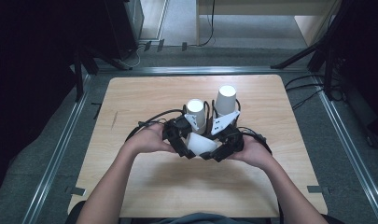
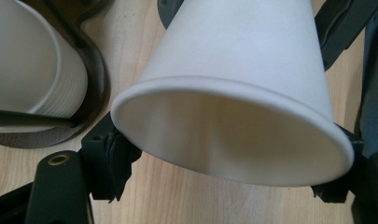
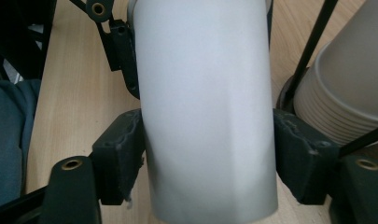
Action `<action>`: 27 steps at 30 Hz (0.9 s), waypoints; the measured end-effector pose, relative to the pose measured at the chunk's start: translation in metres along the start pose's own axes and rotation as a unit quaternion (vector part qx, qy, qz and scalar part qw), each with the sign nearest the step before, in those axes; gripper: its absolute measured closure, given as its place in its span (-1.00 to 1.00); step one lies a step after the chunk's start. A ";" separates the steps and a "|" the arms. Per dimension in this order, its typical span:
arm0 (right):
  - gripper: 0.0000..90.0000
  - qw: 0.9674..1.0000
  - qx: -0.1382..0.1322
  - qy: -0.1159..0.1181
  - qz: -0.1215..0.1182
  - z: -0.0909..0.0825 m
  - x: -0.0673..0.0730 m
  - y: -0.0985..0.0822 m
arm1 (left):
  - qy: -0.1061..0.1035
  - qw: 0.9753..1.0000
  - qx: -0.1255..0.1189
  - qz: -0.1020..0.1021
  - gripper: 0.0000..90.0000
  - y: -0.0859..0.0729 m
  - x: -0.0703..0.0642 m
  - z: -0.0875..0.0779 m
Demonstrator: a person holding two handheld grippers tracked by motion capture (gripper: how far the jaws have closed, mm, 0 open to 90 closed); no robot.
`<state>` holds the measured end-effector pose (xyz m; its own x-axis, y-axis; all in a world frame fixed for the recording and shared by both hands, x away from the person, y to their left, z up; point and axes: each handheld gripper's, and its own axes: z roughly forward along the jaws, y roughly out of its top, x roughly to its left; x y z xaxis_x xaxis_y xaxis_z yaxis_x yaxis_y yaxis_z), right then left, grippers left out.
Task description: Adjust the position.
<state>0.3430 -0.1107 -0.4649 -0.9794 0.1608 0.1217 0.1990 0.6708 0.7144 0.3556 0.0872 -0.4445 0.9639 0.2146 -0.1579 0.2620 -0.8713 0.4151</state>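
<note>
Centre of the high view, low on the tabletop (image 1: pixel 144 186): we see one white paper cup (image 1: pixel 201 144) lying sideways between both grippers. Left gripper (image 1: pixel 183 145) jaws pinch its rim end; right gripper (image 1: pixel 222 148) jaws press on its body. Two upside-down cup stacks (image 1: pixel 196 112) (image 1: pixel 226 99) stand just behind. We judge a hand-over or pulling apart of nested cups is in hand. The next move calls for one grip to ease while the other stays light enough not to crush the paper.
</note>
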 end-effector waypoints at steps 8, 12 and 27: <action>-0.28 1.000 0.006 -0.001 -0.012 0.000 0.002 0.001 | 0.002 1.000 -0.003 0.004 -0.52 -0.001 -0.002 -0.001; -0.28 1.000 -0.005 0.000 -0.011 -0.004 0.001 0.001 | 0.007 1.000 -0.028 0.005 -0.57 -0.002 -0.002 -0.006; -0.29 0.998 -0.054 -0.012 0.003 -0.020 -0.004 -0.002 | 0.016 0.992 -0.123 -0.015 -0.71 -0.012 0.000 -0.025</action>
<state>0.3455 -0.1272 -0.4533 -0.9768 0.1835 0.1104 0.1990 0.5879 0.7841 0.3533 0.1087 -0.4269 0.9552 0.2565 -0.1476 0.2916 -0.7302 0.6179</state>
